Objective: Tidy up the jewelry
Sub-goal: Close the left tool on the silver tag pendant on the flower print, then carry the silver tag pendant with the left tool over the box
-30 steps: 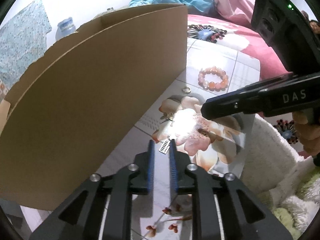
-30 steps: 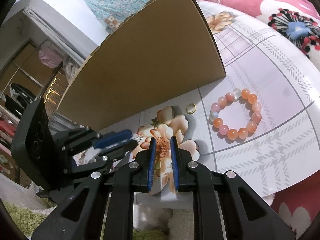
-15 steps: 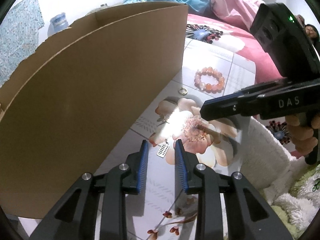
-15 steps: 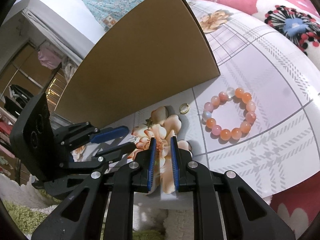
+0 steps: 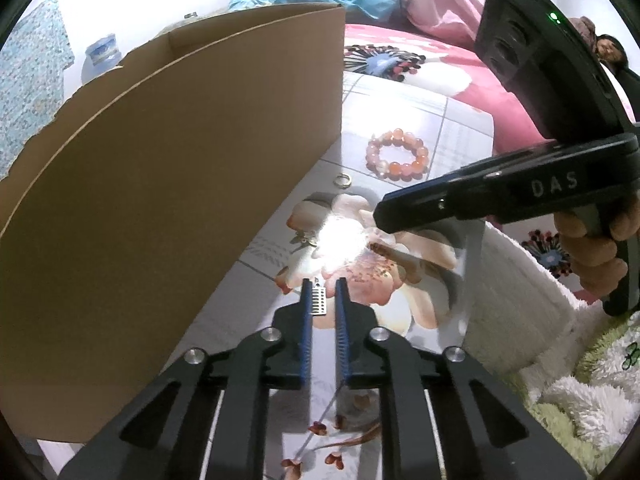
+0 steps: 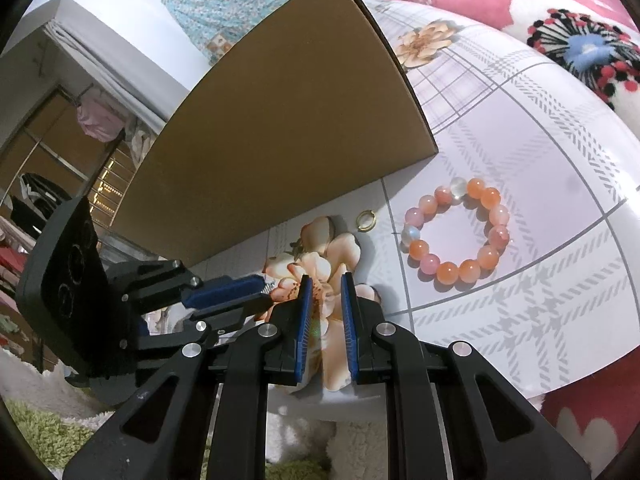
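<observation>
Left gripper [image 5: 323, 298], jaws slightly apart, straddles the silver pendant [image 5: 319, 302], whose long axis runs along the fingers; right gripper [image 6: 326, 294] idles unclamped, farther away.

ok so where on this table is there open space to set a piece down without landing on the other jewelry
Free: the plaid cloth right of the bead bracelet out to the table edge, and the stretch beyond it beside the cardboard box end. Crowded: the strip along the box front, holding the gold ring, silver pendant and both grippers.
</observation>
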The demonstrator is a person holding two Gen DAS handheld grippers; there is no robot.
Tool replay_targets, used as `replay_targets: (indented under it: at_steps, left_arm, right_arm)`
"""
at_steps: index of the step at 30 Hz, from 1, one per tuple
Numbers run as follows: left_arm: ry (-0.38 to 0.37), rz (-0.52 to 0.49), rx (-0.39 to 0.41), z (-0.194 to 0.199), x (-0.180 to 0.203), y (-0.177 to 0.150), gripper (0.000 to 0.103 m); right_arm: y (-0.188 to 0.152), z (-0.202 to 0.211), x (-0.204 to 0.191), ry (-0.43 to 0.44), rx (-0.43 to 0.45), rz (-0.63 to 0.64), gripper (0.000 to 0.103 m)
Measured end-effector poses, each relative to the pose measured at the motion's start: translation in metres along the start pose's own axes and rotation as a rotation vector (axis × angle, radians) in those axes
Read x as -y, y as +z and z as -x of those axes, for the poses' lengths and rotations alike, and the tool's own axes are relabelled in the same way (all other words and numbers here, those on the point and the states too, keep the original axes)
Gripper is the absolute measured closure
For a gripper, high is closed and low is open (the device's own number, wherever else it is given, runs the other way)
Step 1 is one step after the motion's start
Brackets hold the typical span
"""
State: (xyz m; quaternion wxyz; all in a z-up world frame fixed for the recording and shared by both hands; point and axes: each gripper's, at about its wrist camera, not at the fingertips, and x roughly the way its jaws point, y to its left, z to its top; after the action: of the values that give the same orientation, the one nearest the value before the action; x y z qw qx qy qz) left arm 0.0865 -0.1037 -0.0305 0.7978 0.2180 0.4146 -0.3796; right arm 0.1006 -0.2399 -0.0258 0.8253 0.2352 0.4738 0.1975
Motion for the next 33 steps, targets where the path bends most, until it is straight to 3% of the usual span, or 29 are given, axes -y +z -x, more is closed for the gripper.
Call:
replay_targets:
  at_steps: [14,23,33]
  left_arm:
    - [0.049,0.051,0.05,0.012,-0.002,-0.003,0.099]
    - [0.109,0.145,0.089,0.03,-0.025,-0.011,0.099]
    - [0.109,0.18,0.09,0.027,-0.033,-0.016,0.099]
  right_arm:
    - [-0.006,0.011,-0.012,-0.03,0.035,0.042,0.087]
    - [-0.011,-0.01,-0.055,-0.147,0.044,0.249,0.087]
    - [-0.014,-0.051,-0.092,-0.287,0.029,0.464,0.086]
